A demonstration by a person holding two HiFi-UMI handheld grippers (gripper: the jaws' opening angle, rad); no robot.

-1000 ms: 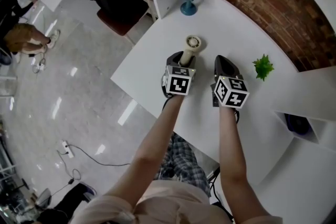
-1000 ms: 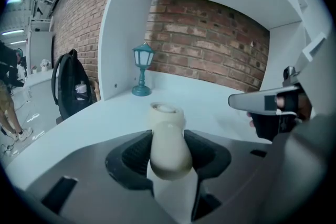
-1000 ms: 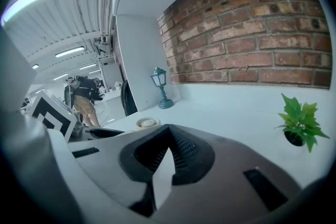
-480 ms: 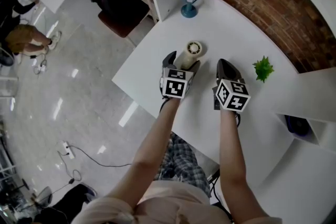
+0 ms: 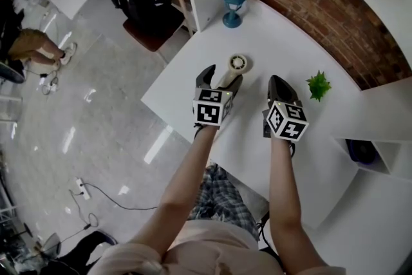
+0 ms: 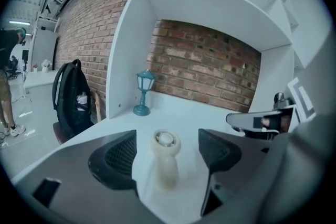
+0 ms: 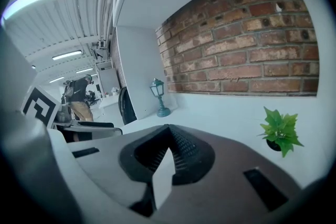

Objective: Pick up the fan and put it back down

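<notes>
Currently I have the left hand-held gripper (image 5: 221, 78) with its jaws spread wide and touching nothing. The fan (image 5: 237, 64) rests on the table (image 5: 283, 42) directly ahead between them, handle end nearest and round head farthest. The right hand-held gripper (image 5: 277, 81) is closed, empty and farther off.

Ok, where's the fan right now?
In the head view, mid-table: the fan sits on the white table between the left gripper's open jaws, blue lamp beyond it, green plant to its right.
</notes>
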